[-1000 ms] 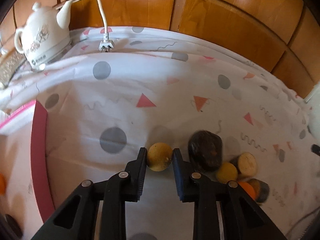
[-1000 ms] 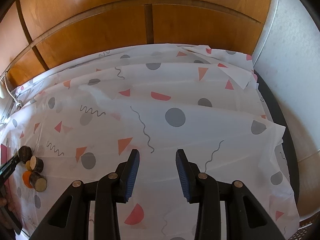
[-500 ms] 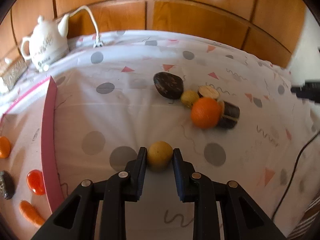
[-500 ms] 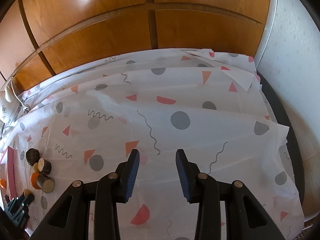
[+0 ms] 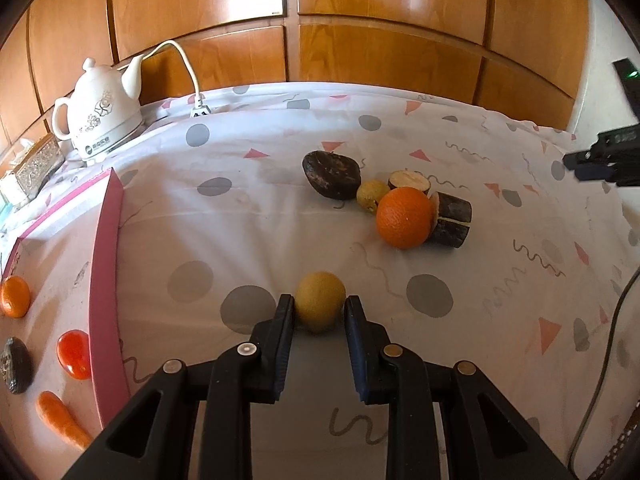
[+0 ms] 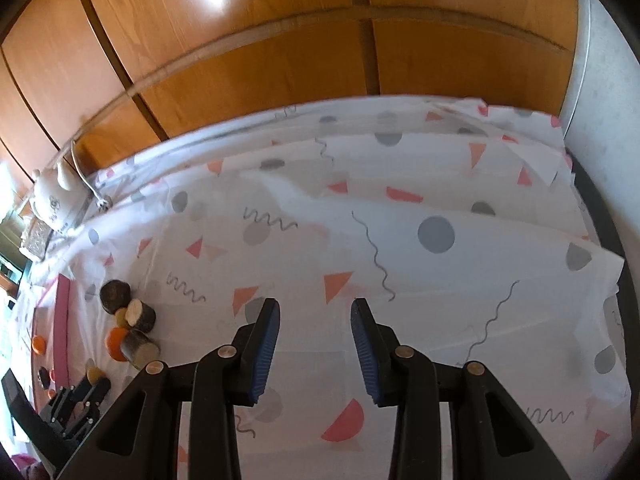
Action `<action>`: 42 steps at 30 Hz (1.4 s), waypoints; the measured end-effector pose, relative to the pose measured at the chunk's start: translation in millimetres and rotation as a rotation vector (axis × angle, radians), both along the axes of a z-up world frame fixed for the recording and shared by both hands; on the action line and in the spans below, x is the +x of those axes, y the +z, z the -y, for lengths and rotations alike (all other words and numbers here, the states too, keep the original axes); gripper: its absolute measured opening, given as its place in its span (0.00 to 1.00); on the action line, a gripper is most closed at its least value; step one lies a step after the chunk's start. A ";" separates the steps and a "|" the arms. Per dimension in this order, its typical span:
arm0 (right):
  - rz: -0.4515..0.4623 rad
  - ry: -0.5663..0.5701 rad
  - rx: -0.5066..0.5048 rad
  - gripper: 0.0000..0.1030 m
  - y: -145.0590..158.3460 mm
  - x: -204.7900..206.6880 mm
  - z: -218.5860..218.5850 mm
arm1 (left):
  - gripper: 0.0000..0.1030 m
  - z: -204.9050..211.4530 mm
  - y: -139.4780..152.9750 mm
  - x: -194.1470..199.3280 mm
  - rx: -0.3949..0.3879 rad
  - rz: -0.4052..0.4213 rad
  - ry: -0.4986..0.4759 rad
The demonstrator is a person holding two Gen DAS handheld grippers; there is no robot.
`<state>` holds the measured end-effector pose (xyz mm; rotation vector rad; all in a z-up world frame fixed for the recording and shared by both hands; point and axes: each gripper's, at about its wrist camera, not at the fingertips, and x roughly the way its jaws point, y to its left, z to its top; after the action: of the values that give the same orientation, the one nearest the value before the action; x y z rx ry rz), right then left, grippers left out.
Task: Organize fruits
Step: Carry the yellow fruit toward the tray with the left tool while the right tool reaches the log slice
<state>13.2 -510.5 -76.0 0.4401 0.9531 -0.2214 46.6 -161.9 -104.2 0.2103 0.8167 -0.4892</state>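
My left gripper [image 5: 319, 309] is shut on a small yellow round fruit [image 5: 320, 306], held above the patterned cloth. Farther back lie an orange [image 5: 404, 217], a dark oval fruit [image 5: 331, 174], a small yellow-green fruit [image 5: 372, 196] and two dark cut pieces with pale faces [image 5: 451, 220]. At the left a pink-edged tray [image 5: 105, 280] holds a small orange fruit [image 5: 15, 296], a red fruit [image 5: 74, 354], a dark fruit [image 5: 16, 365] and a carrot [image 5: 60, 420]. My right gripper [image 6: 315, 312] stands open over bare cloth, nothing between its pads; the fruit pile [image 6: 128, 324] and the left gripper [image 6: 90, 390] show at its far left.
A white kettle [image 5: 98, 116] with a cord and plug [image 5: 200, 110] stands at the back left, beside a patterned box [image 5: 32, 166]. Wooden panels [image 5: 320, 40] back the table. A black cable [image 5: 608, 360] hangs at the right edge.
My left gripper has carried the yellow fruit back and to the left, away from the pile, bringing the pink tray's contents into view. The right gripper's view swung slightly left and stayed open.
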 end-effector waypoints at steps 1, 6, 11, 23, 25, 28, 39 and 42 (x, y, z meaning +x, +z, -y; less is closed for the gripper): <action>-0.014 0.011 0.016 0.36 -3.7 2.1 0.1 | 0.25 -0.9 0.2 -0.3 -0.001 -0.002 -0.002; -0.060 0.102 0.022 0.36 -15.1 12.1 -18.0 | 0.24 -5.7 1.8 -2.0 -0.003 -0.012 -0.020; -0.072 0.168 0.040 0.36 -22.3 22.1 -34.6 | 0.23 -10.3 4.3 -6.0 0.004 -0.032 -0.035; -0.033 0.474 0.052 0.36 -18.8 43.3 -114.6 | 0.23 -25.1 9.7 -18.1 -0.016 -0.079 -0.077; -0.034 0.507 0.047 0.36 -19.1 46.8 -125.2 | 0.23 -27.9 10.7 -21.7 -0.020 -0.085 -0.082; -0.042 0.539 0.031 0.36 -19.9 50.2 -136.9 | 0.23 -33.1 13.8 -25.5 -0.034 -0.093 -0.082; -0.057 0.608 -0.014 0.36 -19.8 50.9 -154.1 | 0.23 -55.3 54.6 -30.9 -0.128 -0.034 -0.058; -0.063 0.616 -0.034 0.39 -19.9 52.7 -157.7 | 0.23 -74.5 69.5 -23.9 -0.172 -0.021 -0.005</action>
<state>65.9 -352.8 -95.9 0.0939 1.1014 0.3084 22.7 -87.5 -34.7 0.0483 0.7896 -0.5641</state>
